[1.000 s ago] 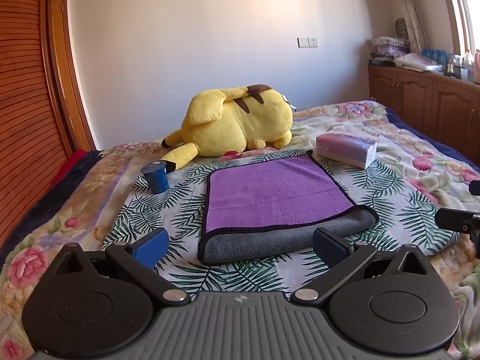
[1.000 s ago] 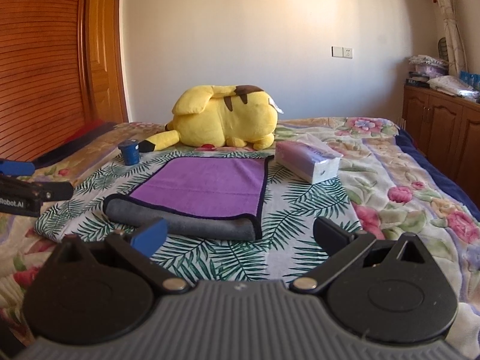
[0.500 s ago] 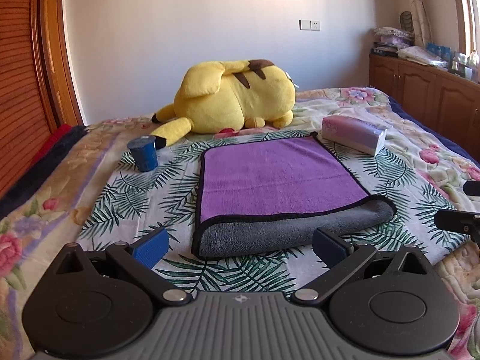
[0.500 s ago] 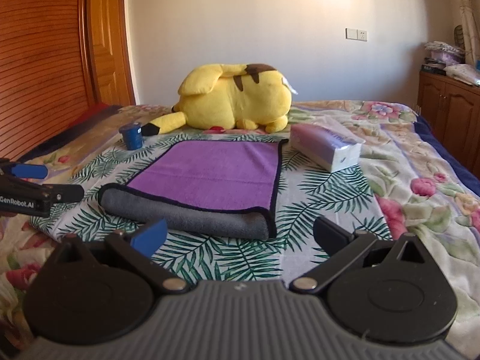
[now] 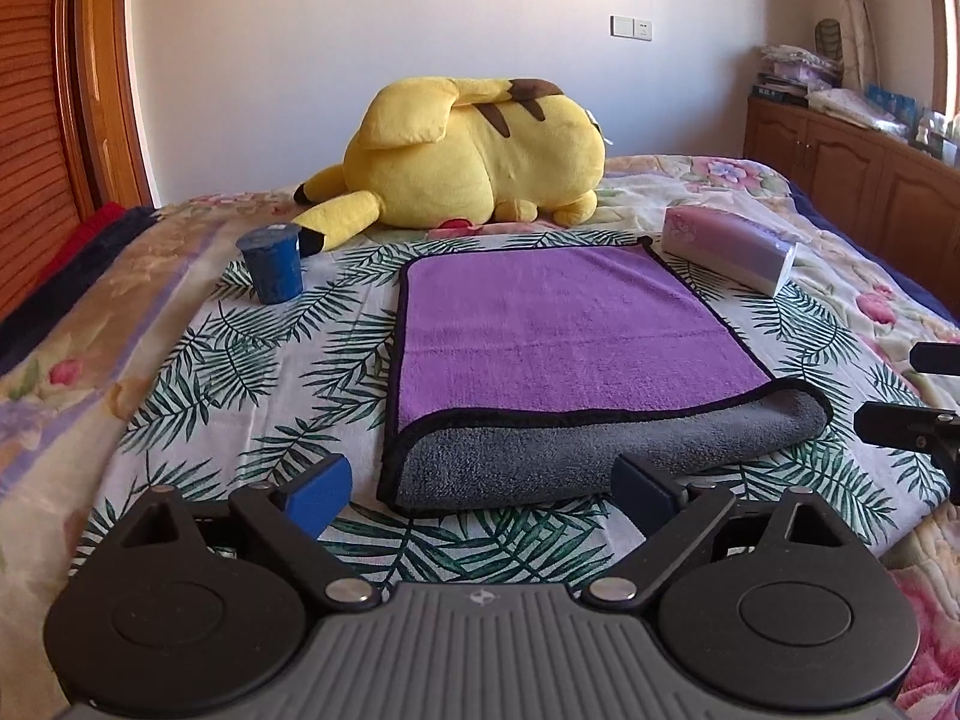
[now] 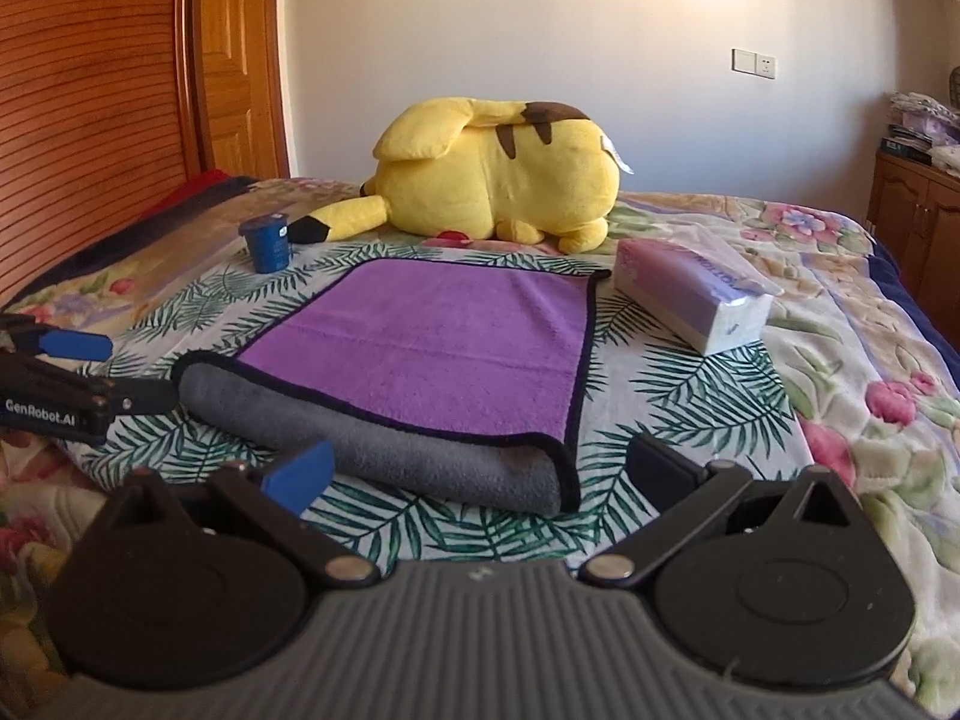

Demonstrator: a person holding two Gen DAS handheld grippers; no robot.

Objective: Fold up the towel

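Observation:
A purple towel (image 5: 558,330) with black trim and a grey underside lies folded on the leaf-print bedspread; its grey fold faces me. It also shows in the right wrist view (image 6: 444,342). My left gripper (image 5: 480,492) is open and empty, just before the towel's near left corner. My right gripper (image 6: 480,468) is open and empty, just before the near right corner. Each gripper shows at the edge of the other's view, the right one (image 5: 912,420) and the left one (image 6: 78,384).
A yellow plush toy (image 5: 468,150) lies behind the towel. A blue cup (image 5: 273,264) stands to the left. A tissue pack (image 5: 732,246) lies at the right. A wooden wardrobe (image 6: 90,90) is on the left, cabinets (image 5: 858,162) on the right.
Both grippers have moved forward and lower toward the towel's near folded edge. The towel has not moved. Both stay open.

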